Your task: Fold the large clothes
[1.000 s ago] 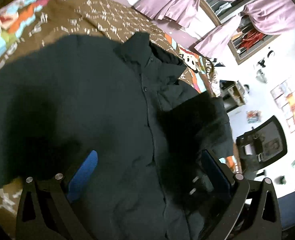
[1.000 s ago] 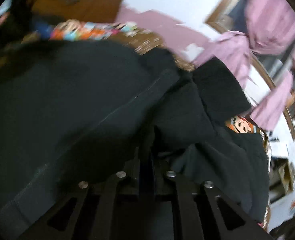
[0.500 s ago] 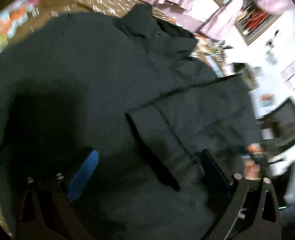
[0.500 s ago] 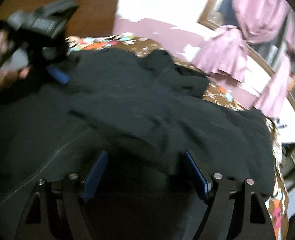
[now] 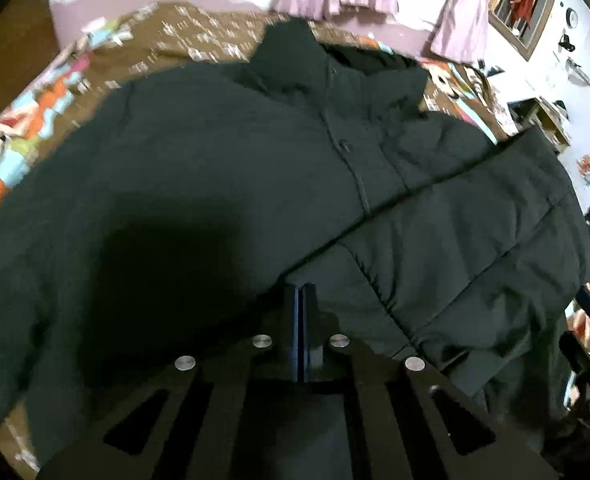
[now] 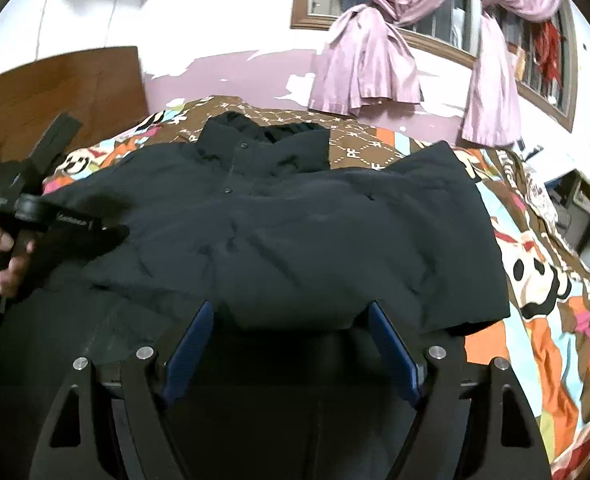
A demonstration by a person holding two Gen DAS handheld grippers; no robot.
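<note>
Black padded jacket [image 6: 295, 220] lay soft, bulky on bed [image 6: 535, 280] — best pinched at hem; left tool [image 5: 299, 300] fully closed, apparently empty — right tool [image 6: 291, 344] stood wide, gripping nothing.

The jacket [image 6: 279, 216] lies spread on the bed [image 6: 547, 280], its collar [image 6: 251, 132] toward the wall behind. One sleeve [image 5: 467, 248] lies folded across the jacket's front, over the button line. The left tool [image 5: 299, 300] sits on the jacket just beside that sleeve's edge, its jaws together; whether cloth is pinched between them is hard to tell. The right tool [image 6: 291, 320] stands at the jacket's near side, its jaws apart, facing the collar. Behind the bed, past the collar, curtains [image 6: 367, 60] hang at a window [image 6: 447, 4].
</note>
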